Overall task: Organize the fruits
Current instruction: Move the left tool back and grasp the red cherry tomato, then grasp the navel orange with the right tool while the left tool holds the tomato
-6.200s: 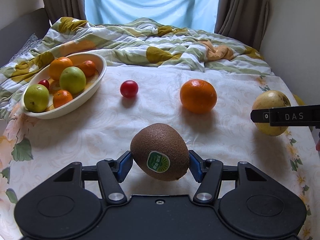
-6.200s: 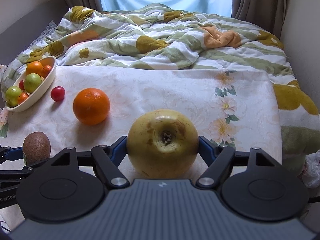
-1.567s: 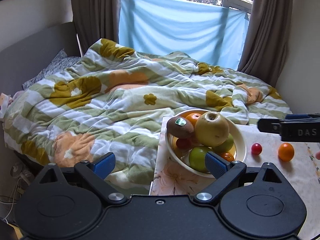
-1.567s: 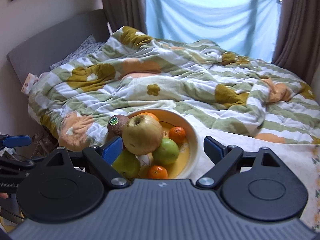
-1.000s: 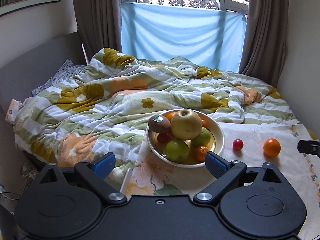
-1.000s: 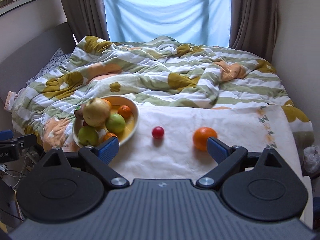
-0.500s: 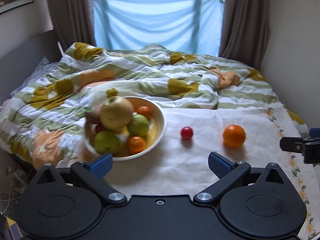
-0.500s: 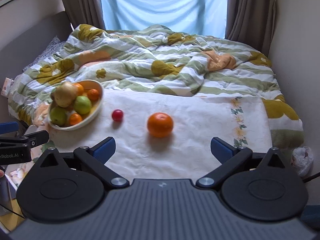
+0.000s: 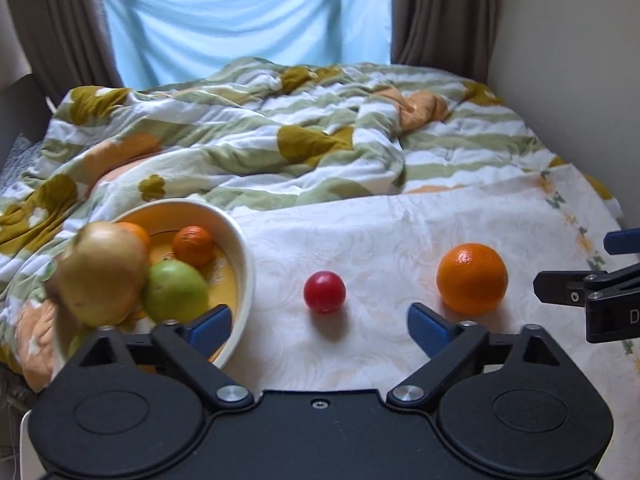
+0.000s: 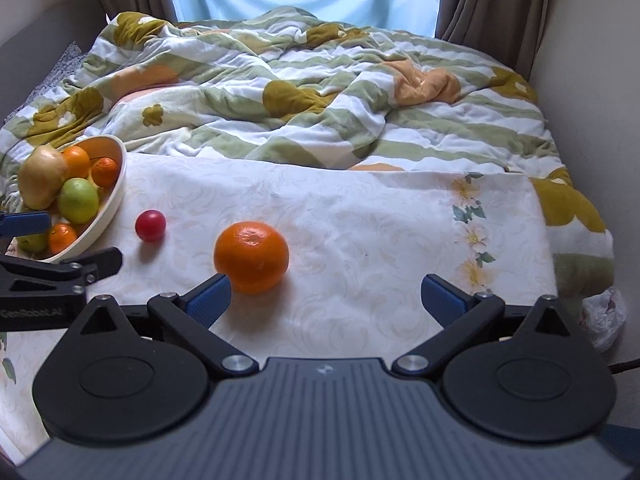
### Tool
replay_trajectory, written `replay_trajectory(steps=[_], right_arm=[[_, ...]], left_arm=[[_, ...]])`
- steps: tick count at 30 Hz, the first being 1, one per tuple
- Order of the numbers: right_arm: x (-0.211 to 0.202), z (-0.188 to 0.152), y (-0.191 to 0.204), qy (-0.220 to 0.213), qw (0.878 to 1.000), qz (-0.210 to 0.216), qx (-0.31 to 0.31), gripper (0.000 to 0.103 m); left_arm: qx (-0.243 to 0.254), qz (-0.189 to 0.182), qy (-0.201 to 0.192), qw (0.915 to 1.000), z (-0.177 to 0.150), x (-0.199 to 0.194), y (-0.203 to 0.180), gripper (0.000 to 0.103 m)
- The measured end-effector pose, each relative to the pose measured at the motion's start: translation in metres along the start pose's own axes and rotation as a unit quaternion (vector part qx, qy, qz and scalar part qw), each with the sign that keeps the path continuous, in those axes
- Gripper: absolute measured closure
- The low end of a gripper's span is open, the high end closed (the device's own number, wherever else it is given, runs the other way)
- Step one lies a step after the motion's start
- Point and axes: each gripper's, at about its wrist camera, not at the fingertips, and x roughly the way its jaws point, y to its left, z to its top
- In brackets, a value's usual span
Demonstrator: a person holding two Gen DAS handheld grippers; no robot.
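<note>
A white bowl (image 9: 243, 258) sits at the left of the white cloth, holding a big yellow pear (image 9: 102, 276), a green apple (image 9: 174, 290), small oranges and more fruit. It also shows in the right wrist view (image 10: 118, 184). A small red fruit (image 9: 324, 292) (image 10: 150, 225) and a large orange (image 9: 471, 278) (image 10: 251, 257) lie on the cloth. My left gripper (image 9: 320, 326) is open and empty, just short of the red fruit. My right gripper (image 10: 324, 296) is open and empty, its left finger beside the orange.
The white floral cloth (image 10: 360, 220) covers the near part of a bed. A rumpled green, white and mustard quilt (image 10: 300, 88) lies behind it. A wall runs along the right side (image 10: 592, 80). Curtains and a blue window sheet (image 9: 248, 16) stand at the back.
Both grippers have moved closer and lower toward the cloth. The red fruit and the orange now look larger and nearer; the bowl has slid to the left of both views.
</note>
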Motion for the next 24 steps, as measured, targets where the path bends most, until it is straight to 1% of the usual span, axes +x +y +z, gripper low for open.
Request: replay_trajectory(steps=[2,3,4,6,8,9,10,12,14,15,18,22,24], right_arm=[[0.011,0.004,0.000,0.007,1.000,0.008,0.007,0.000],[0.016,0.005,0.000,0.009,1.000,0.012,0.010,0.000],[0.021,0.007,0.000,0.012,1.000,0.017,0.013,0.000],[0.030,0.010,0.001,0.016,0.999,0.024,0.018,0.000],[0.037,0.014,0.003,0.020,0.999,0.032,0.022,0.000],[0.041,0.015,0.004,0.022,0.999,0.036,0.024,0.000],[0.045,0.016,0.005,0.024,0.999,0.038,0.024,0.000],[0.051,0.017,0.007,0.031,0.998,0.044,0.022,0.000],[0.054,0.018,0.008,0.033,0.997,0.056,0.028,0.000],[0.055,0.018,0.009,0.033,0.997,0.060,0.028,0.000],[0.057,0.021,0.012,0.033,0.997,0.066,0.027,0.000],[0.059,0.023,0.013,0.035,0.996,0.076,0.026,0.000],[0.060,0.024,0.016,0.035,0.996,0.082,0.023,0.002]], left_arm=[[0.014,-0.003,0.011,0.9998,0.003,0.016,-0.001,0.017],[0.020,-0.004,0.014,0.9997,0.004,0.022,-0.001,0.021],[0.026,-0.006,0.019,0.9995,0.006,0.028,-0.001,0.027],[0.032,-0.011,0.027,0.9991,0.008,0.038,-0.001,0.034],[0.035,-0.017,0.034,0.9987,0.009,0.046,0.001,0.036],[0.036,-0.019,0.036,0.9985,0.009,0.049,0.001,0.041],[0.038,-0.020,0.038,0.9984,0.010,0.051,0.001,0.049],[0.039,-0.024,0.040,0.9981,0.010,0.055,0.002,0.054],[0.039,-0.031,0.037,0.9981,0.011,0.056,0.002,0.063],[0.043,-0.029,0.035,0.9980,0.012,0.055,0.001,0.069],[0.053,-0.027,0.035,0.9976,0.013,0.056,-0.002,0.070],[0.054,-0.029,0.038,0.9974,0.012,0.055,-0.001,0.070],[0.052,-0.030,0.040,0.9974,0.012,0.055,0.000,0.070]])
